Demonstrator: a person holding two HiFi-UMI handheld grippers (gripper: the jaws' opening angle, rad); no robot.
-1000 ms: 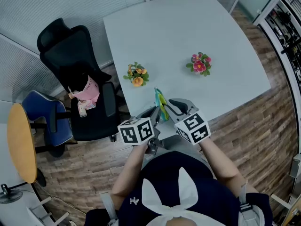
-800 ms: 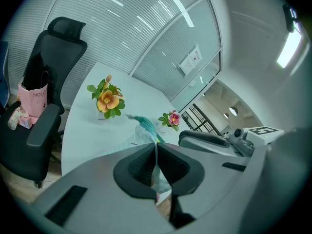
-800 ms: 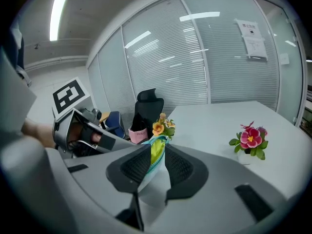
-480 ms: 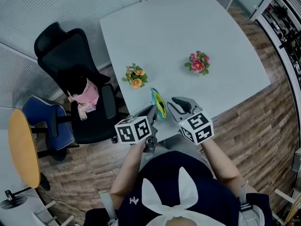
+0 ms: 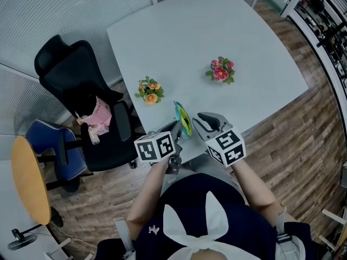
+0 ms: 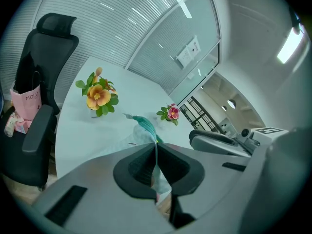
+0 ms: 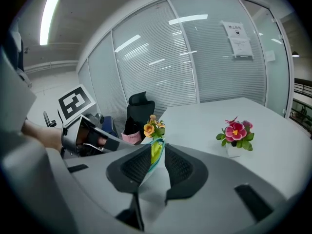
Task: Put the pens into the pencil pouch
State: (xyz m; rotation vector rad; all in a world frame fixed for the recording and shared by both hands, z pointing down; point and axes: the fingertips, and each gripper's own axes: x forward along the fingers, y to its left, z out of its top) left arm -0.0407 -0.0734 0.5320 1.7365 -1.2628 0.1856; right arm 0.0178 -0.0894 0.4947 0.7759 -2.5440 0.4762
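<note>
While the left gripper (image 6: pixel 156 156) pinches one side of the pencil pouch (image 5: pixel 184 120), jaws together on the fabric, and the right gripper (image 7: pixel 155 162) clamps the other side, drawing them gently apart should open its mouth. The pouch sits at the bench's (image 5: pixel 217 26) near edge. No pens show. An orange flower pot (image 5: pixel 149 91) and a pink flower pot (image 5: pixel 219 70) stand beyond, clear of the work.

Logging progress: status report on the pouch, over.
Left gripper shut on pencil pouch. Right gripper shut on it. Pouch upright at table edge. Orange flowers, pink flowers stand clear.
</note>
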